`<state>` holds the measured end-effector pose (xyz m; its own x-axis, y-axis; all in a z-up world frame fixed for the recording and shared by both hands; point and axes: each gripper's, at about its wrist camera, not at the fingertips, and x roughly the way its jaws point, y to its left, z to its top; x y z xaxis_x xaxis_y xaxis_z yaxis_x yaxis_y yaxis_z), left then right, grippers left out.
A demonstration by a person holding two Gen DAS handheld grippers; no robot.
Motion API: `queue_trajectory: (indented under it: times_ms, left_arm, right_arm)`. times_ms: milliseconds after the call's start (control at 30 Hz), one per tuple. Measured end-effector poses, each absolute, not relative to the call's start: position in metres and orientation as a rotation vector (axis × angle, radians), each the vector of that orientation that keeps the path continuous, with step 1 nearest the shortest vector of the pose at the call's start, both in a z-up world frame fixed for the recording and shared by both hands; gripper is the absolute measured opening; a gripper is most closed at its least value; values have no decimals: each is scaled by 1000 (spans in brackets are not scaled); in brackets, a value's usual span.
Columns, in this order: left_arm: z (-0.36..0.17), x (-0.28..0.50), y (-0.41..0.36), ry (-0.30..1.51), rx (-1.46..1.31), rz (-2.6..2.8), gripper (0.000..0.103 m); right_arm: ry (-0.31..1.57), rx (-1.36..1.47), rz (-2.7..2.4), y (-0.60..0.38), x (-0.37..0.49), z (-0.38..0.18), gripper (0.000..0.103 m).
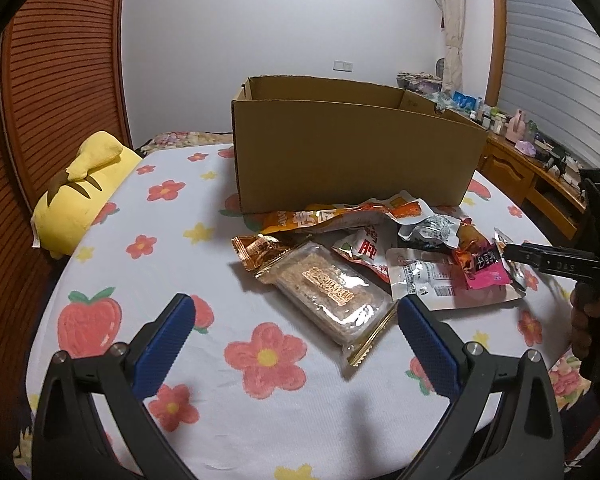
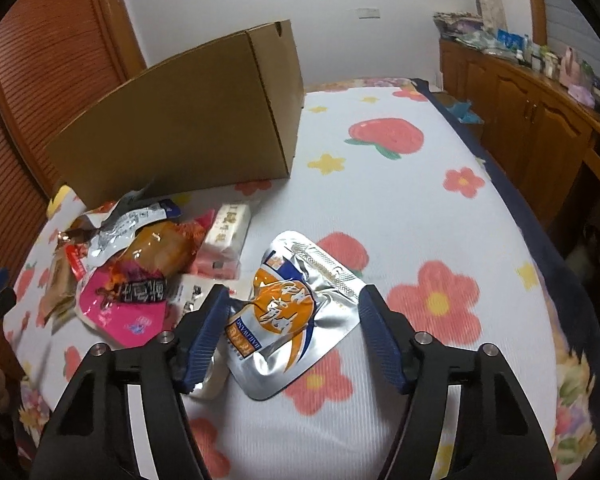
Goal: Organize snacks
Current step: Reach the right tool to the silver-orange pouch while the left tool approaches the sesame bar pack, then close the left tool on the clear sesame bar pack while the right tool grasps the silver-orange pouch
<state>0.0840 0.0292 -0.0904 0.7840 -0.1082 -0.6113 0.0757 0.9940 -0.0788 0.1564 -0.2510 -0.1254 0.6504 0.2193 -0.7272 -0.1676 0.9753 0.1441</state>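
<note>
Silver foil pouch [image 2: 296, 312] is straddled on the bedsheet [image 2: 400, 208] by the wide-open, seemingly empty right gripper [image 2: 294, 304], the left gripper [image 1: 296, 312] is held agape over the cracker pack [image 1: 332, 296], snacks heaped before the cardboard box [image 1: 352, 152].

The silver and orange pouch [image 2: 290, 312] carries "BAILIWANG" in small capitals along its blue band; the red and white packet [image 1: 362, 252] shows a large red character "肿"; other packets bear Chinese print too blurred to read.
</note>
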Motion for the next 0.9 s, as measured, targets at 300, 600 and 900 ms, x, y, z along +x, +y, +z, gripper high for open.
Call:
queue_trajectory:
  times_ms: [300, 600, 900]
  left_arm:
    - [-97, 120, 25, 743, -125, -138, 94]
    - [-114, 153, 8, 864, -107, -117, 91]
    - [-120, 148, 15, 911, -67, -134, 66]
  right_arm:
    - [840, -23, 226, -247, 166, -125, 67]
    - [819, -54, 222, -244, 166, -127, 73]
    - [814, -51, 226, -242, 164, -128, 73]
